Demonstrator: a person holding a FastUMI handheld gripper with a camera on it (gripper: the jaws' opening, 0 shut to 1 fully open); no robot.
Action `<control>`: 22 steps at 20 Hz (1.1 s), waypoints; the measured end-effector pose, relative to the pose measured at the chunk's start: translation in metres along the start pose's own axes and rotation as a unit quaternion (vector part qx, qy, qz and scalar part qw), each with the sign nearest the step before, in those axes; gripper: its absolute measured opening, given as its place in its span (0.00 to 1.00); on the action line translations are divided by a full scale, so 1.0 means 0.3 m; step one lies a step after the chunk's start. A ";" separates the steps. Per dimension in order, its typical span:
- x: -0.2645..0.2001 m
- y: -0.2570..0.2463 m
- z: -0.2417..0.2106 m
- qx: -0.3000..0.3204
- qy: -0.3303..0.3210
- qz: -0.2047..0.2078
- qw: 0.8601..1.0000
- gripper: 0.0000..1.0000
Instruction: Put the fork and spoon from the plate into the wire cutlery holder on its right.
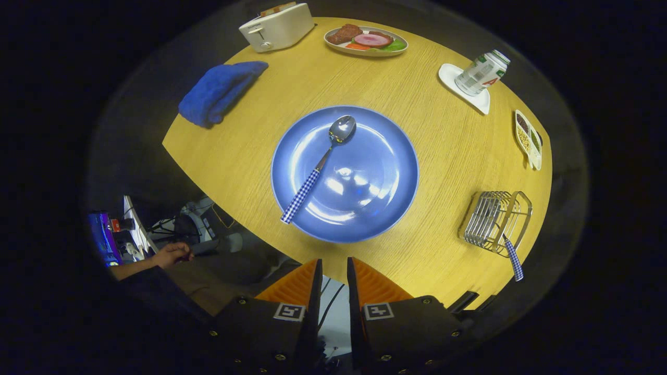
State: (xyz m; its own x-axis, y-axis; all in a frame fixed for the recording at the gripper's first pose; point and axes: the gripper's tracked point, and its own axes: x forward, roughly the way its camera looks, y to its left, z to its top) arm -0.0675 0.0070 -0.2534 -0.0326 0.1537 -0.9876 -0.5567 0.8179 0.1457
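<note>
Gripper (333, 271) empty, fingers w/ only a narrow gap, hovering at table (443, 151) edge just short of plate (380, 208). Spoon (319, 166) lies diagonally on plate, bowl far end, checked handle over near-left rim. Holder (495, 221) right of plate, w/ fork (513, 260) handle sticking out its near side.

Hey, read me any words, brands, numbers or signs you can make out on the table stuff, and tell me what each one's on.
Can: red marking, too blurred to read.
Toaster: no legible text.
Hand-held gripper, fingers nearly shut on nothing: two square black-and-white markers, patterns only, no words.
Plate, spoon, holder: no text.
</note>
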 end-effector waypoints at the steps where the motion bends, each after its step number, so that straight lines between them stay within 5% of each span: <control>1: 0.007 0.008 0.010 0.004 -0.003 0.001 1.000 0.27; 22: 0.169 0.151 0.185 0.103 -0.005 0.041 0.994 0.27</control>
State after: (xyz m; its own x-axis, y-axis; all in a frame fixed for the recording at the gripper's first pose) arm -0.0483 0.0828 -0.2938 -0.0624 0.2292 -0.9714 -0.3700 0.8986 0.2358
